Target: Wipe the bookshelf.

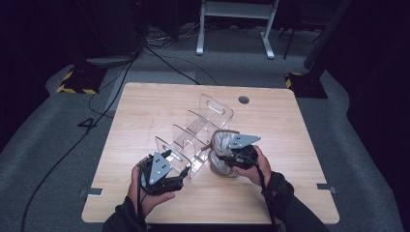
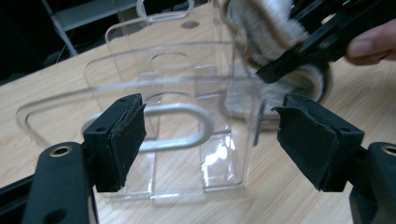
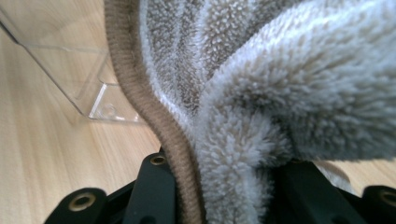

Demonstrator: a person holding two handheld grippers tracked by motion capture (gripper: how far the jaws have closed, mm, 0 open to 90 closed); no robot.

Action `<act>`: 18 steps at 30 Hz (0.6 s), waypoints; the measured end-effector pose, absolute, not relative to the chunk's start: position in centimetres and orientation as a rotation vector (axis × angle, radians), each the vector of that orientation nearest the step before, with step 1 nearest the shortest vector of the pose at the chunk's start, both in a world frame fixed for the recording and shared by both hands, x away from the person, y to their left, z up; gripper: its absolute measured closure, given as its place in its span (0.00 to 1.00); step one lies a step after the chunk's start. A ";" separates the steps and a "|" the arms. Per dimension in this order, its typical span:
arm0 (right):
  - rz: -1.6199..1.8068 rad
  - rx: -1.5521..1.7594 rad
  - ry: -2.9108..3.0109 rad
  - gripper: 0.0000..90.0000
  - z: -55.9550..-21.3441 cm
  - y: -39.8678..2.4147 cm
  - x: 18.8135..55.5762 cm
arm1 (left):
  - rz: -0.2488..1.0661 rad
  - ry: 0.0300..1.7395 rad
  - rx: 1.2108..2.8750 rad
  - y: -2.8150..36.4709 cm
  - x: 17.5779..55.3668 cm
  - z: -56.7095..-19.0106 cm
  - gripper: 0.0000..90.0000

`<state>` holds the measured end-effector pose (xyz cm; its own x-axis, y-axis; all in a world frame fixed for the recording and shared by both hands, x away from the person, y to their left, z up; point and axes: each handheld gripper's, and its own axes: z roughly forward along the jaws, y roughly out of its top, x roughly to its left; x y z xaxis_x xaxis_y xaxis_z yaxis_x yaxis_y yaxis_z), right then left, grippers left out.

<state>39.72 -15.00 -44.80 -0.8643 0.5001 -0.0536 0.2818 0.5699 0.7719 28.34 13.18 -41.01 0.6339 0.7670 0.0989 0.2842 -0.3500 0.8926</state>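
Observation:
A clear acrylic rack (image 1: 193, 130) with several upright dividers stands in the middle of the wooden table (image 1: 145, 104). My left gripper (image 1: 178, 162) is at the rack's near end and open. In the left gripper view, the left gripper (image 2: 210, 112) has its pads on either side of the rack's front panel (image 2: 177, 88) without touching it. My right gripper (image 1: 221, 155) is shut on a fluffy grey towel (image 1: 223, 162) with a brown edge, just right of the rack. In the right gripper view, the towel (image 3: 280, 93) bulges out above the right gripper (image 3: 219, 186).
A round cable hole (image 1: 243, 100) sits near the table's far edge. Cables (image 1: 164, 60) run across the grey floor behind, near a white desk frame (image 1: 232, 29). A corner of the rack (image 3: 70, 60) lies close beside the towel.

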 end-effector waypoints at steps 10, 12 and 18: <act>1.154 0.568 2.603 0.78 -45.1 -13.6 38.9 | 0.749 0.945 1.859 11.9 29.5 -40.4 0.19; 1.150 0.560 2.610 0.78 -45.2 -13.5 38.8 | 0.765 0.981 1.846 11.7 29.9 -40.3 0.18; 1.136 0.559 2.616 0.78 -45.2 -13.4 38.6 | 0.779 1.049 1.815 11.7 30.8 -40.0 0.17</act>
